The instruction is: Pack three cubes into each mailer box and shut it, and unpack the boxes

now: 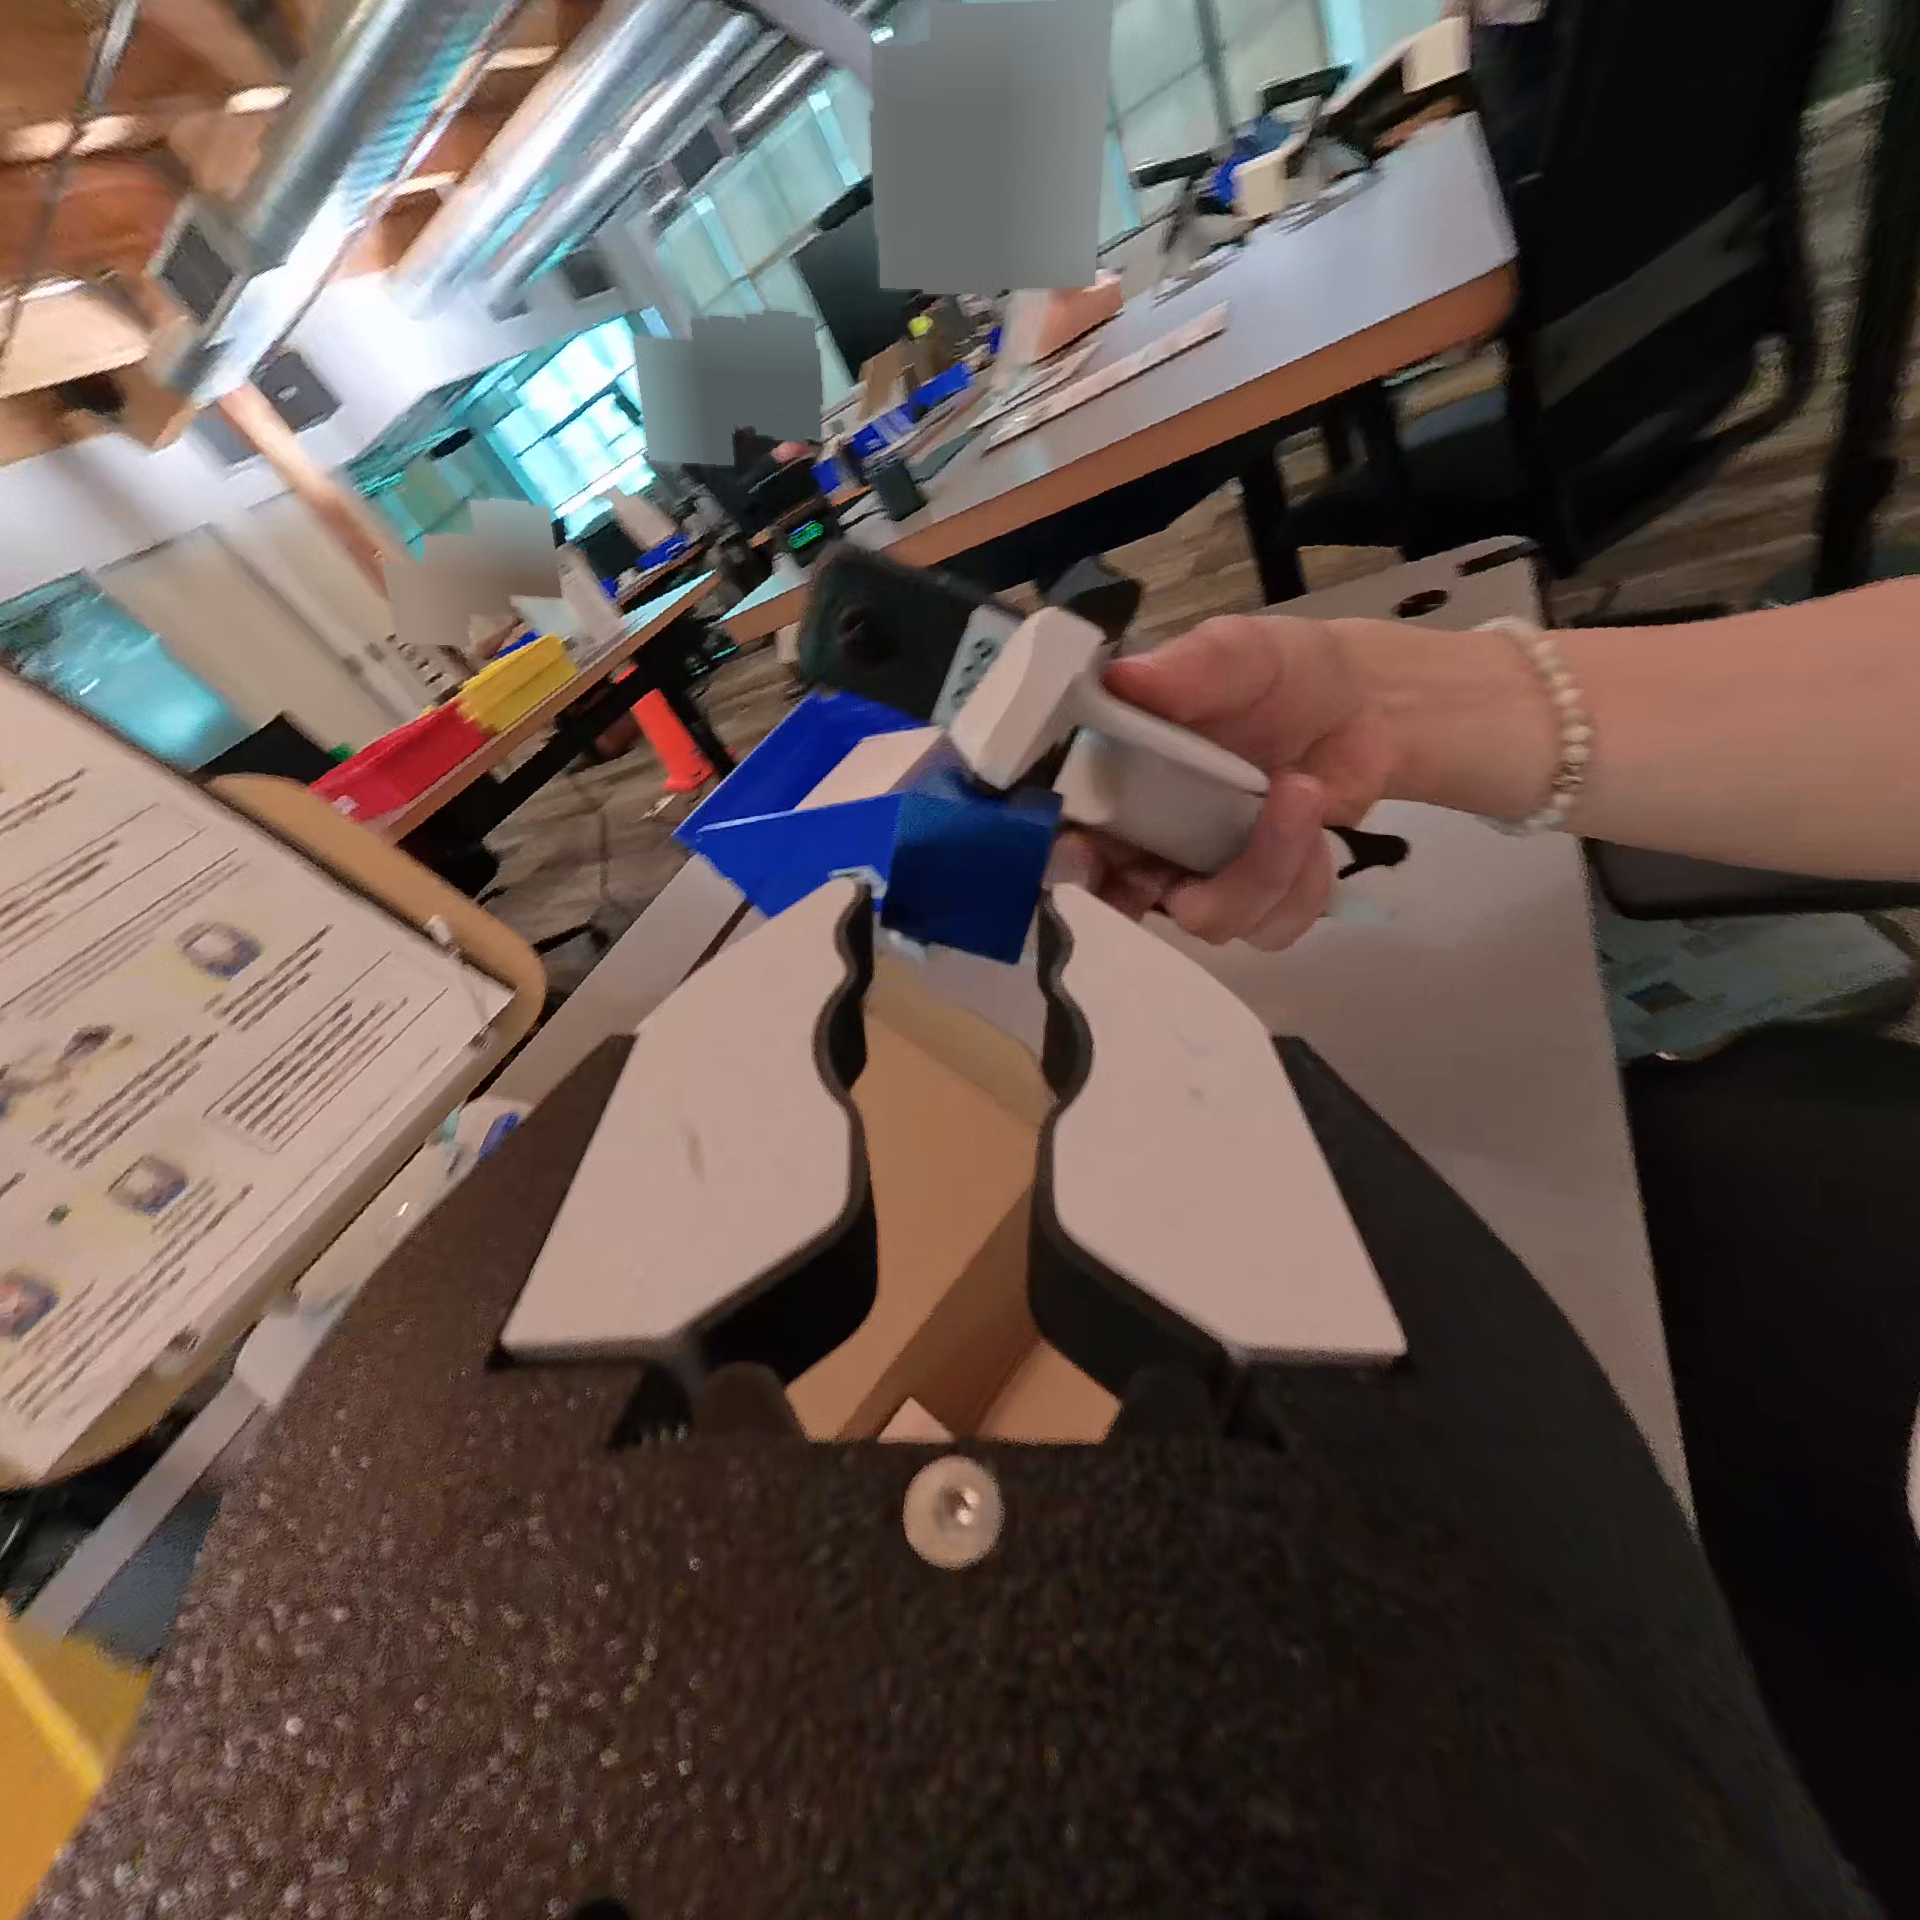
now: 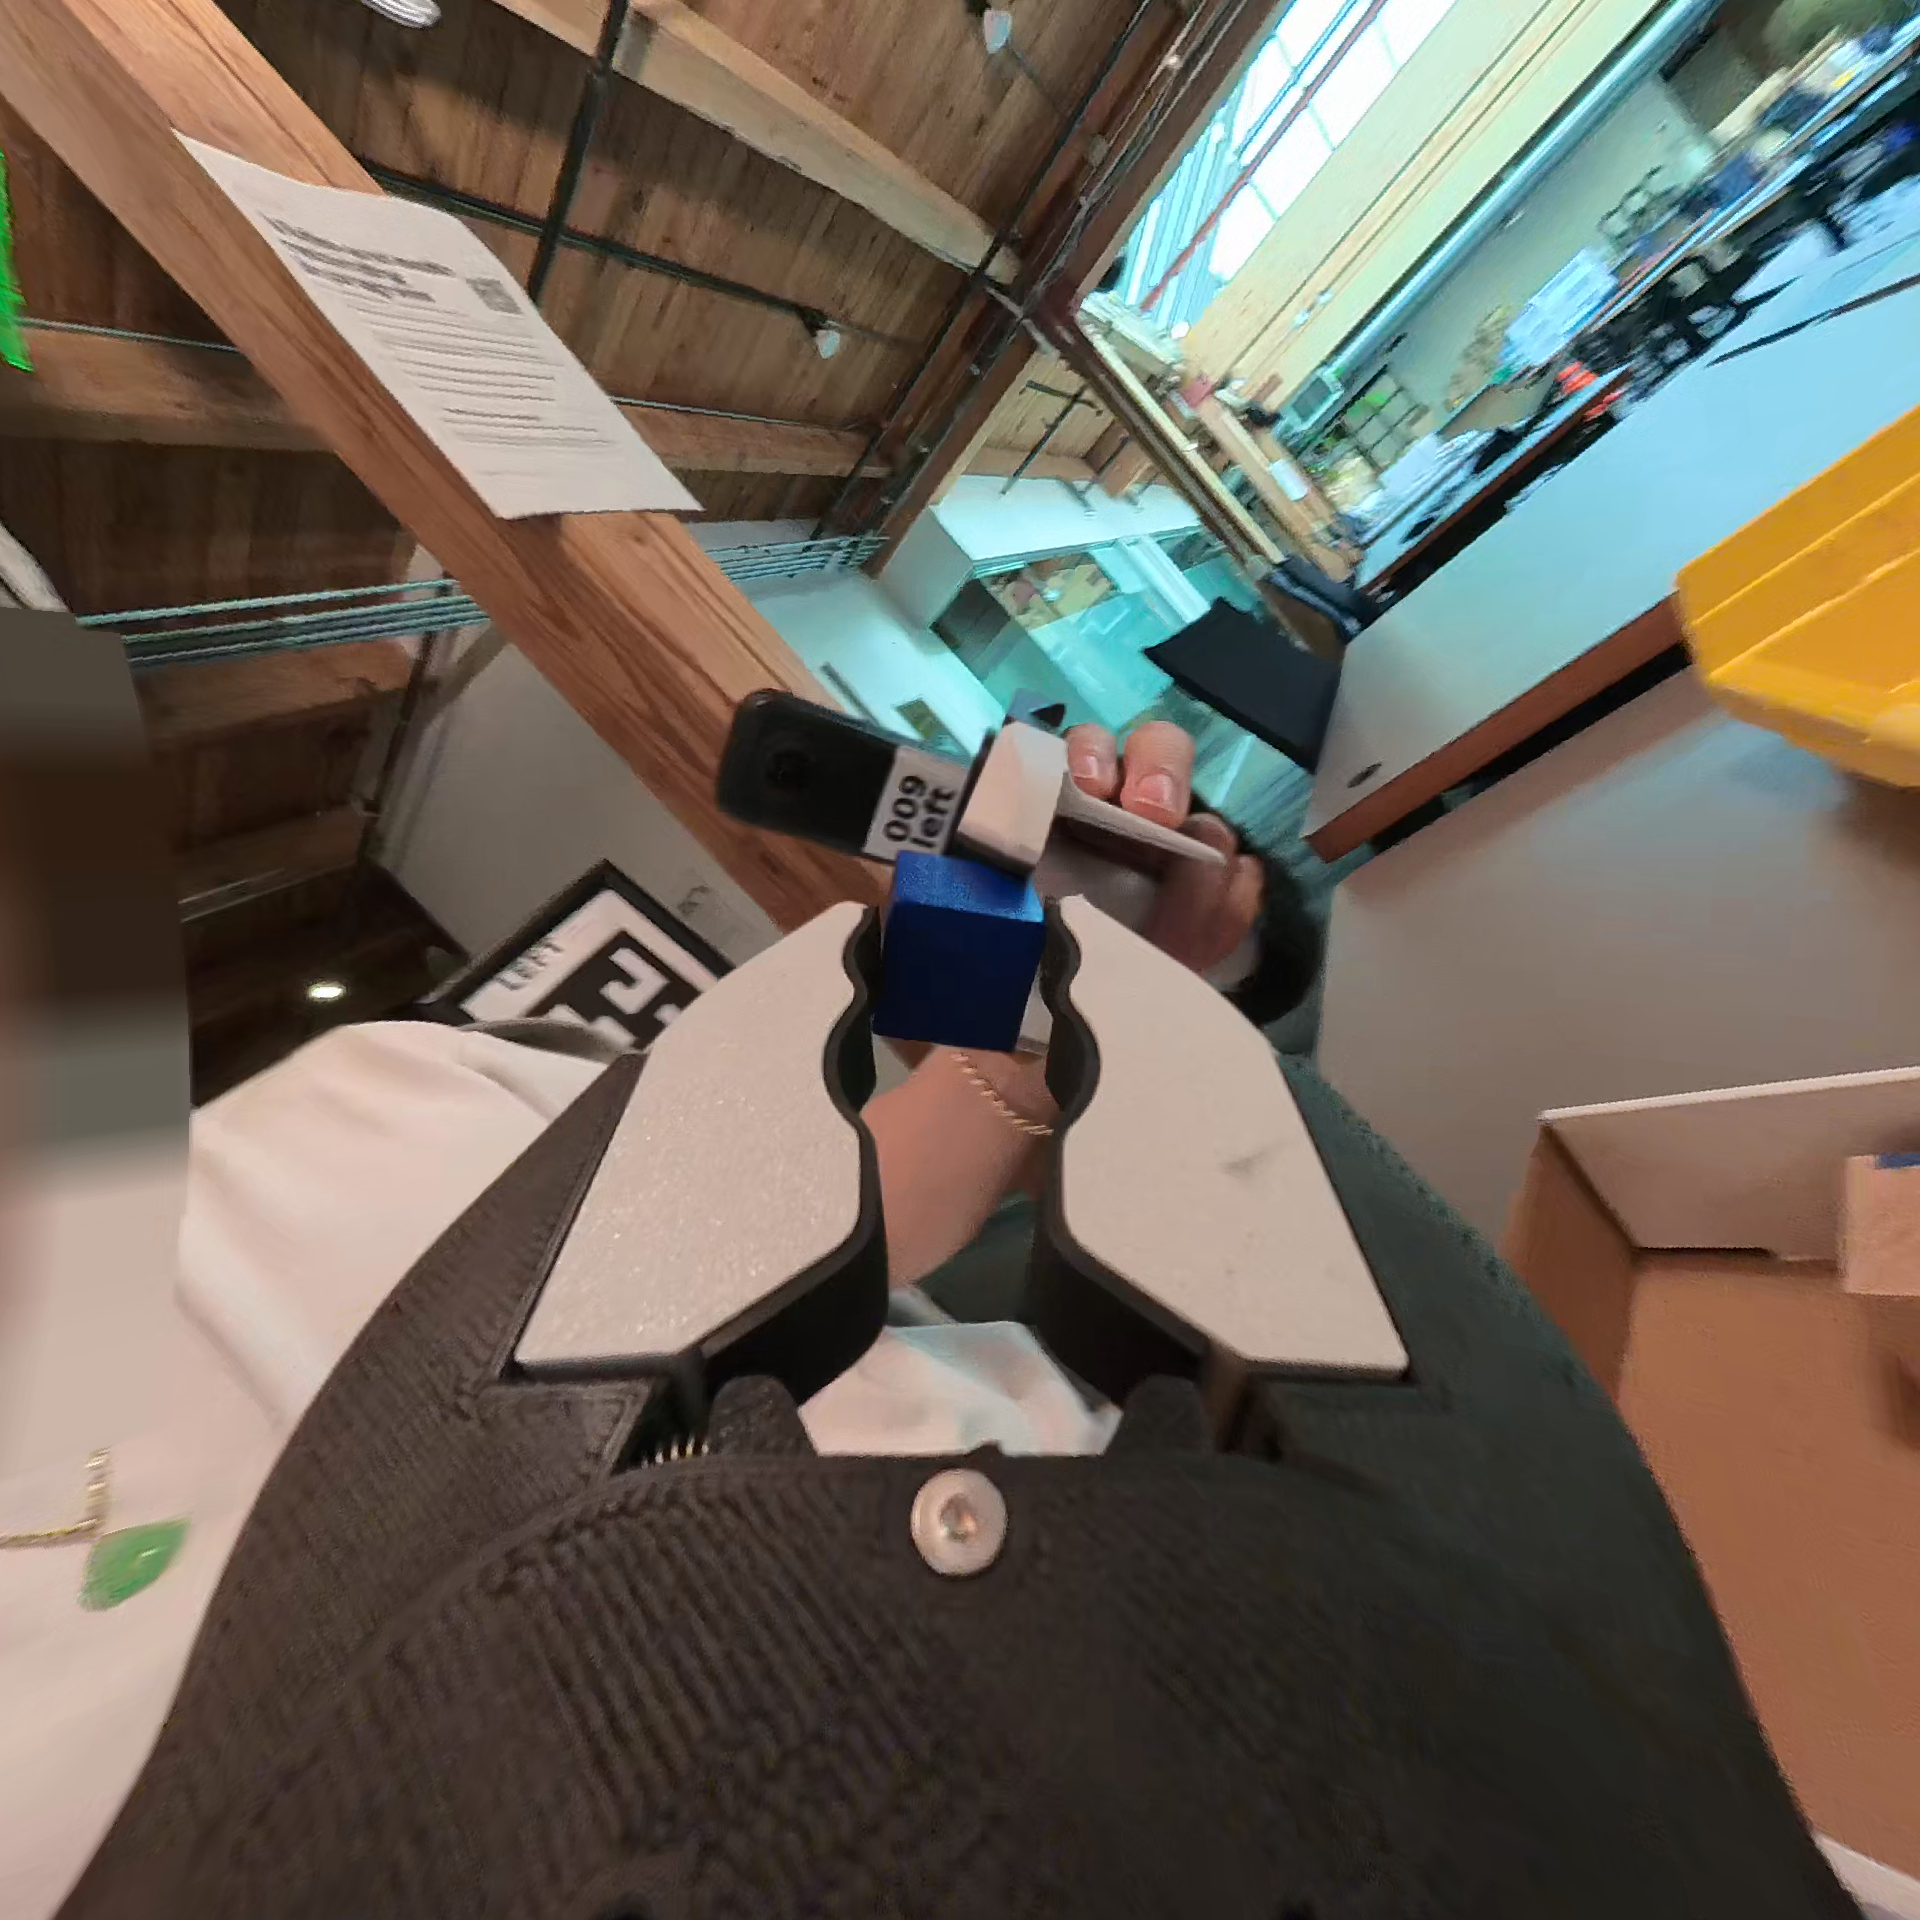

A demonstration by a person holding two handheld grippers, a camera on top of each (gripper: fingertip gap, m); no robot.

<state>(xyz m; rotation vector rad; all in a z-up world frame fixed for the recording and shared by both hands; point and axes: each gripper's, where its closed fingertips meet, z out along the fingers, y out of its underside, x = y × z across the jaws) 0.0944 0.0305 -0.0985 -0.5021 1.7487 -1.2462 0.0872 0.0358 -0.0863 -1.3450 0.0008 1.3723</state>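
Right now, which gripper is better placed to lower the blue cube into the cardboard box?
Left, probably: the left gripper hangs over the brown cardboard mailer box, blue cube at its tip. The right gripper has the box off aside.

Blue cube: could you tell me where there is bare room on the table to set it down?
Bare tabletop lies right of the left claw, between the blue bin and the table's right edge, beneath the hand. Crowded: the printed sheet on the left and the open box under the claw.
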